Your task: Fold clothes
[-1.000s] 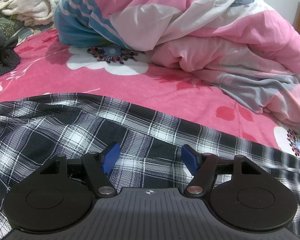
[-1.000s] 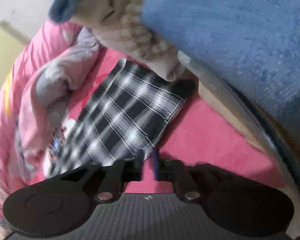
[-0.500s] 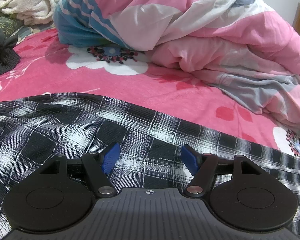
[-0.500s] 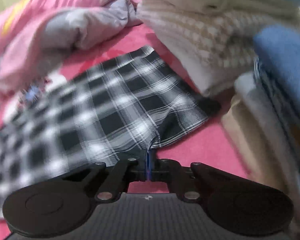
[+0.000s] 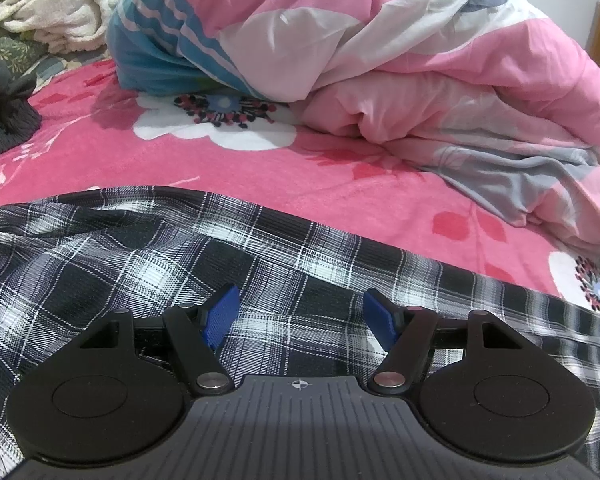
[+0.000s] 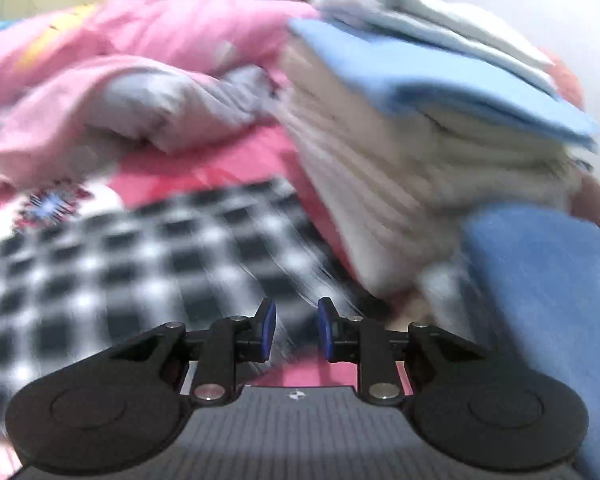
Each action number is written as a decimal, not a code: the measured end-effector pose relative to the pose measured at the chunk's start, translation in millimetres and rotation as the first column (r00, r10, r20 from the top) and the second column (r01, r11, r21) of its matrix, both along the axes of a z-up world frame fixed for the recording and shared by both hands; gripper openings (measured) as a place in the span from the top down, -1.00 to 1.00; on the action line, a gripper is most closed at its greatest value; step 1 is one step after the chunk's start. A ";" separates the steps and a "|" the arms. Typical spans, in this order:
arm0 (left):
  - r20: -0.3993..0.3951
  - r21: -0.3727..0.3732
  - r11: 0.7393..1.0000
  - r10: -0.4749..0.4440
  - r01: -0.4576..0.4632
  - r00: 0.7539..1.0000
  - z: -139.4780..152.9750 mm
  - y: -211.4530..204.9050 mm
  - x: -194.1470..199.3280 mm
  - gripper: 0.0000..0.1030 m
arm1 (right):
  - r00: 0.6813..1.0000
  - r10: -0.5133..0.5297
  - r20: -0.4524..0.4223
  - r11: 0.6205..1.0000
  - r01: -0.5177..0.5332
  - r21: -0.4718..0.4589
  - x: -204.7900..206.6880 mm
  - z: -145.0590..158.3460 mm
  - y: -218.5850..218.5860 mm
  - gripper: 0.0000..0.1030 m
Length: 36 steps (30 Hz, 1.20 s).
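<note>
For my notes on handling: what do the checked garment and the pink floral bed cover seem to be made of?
Checked garment: looks like thin woven cloth, perhaps cotton, matte; fine ribbed weave lines and soft creases show.
Pink floral bed cover: seems a plush, fleece-like blanket, matte; its surface looks softly fuzzy, with printed flowers. Fibre cannot be told.

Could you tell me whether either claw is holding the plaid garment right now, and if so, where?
Neither. The left claw hangs open over the plaid garment; the right claw is opening, nothing pinched.

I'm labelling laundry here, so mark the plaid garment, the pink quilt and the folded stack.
plaid garment (image 5: 148,276), left wrist view, on its flat upper layer.
pink quilt (image 5: 480,76), left wrist view, on a pink bulge.
folded stack (image 6: 400,184), right wrist view, on its cream side.
</note>
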<state>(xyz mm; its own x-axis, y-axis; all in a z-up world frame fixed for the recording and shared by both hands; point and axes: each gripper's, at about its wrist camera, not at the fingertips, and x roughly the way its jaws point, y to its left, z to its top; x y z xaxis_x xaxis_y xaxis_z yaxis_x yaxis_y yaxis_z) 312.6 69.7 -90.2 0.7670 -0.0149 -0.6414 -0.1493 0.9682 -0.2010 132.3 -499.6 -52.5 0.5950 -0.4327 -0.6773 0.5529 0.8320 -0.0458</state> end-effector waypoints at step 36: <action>0.001 -0.019 0.999 -0.029 0.029 1.000 5.0 1.9 -3.4 -0.41 | 0.921 0.364 0.139 0.920 -0.379 0.103 70.6 20.2 98.1 0.16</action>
<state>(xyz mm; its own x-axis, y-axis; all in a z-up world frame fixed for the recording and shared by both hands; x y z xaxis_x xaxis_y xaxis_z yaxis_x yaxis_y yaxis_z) 309.1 71.5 -85.2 0.7667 -0.0491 -0.6401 -0.1209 0.9682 -0.2191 202.9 -401.5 -32.3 0.7730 -0.0819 -0.6291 0.1984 0.9731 0.1171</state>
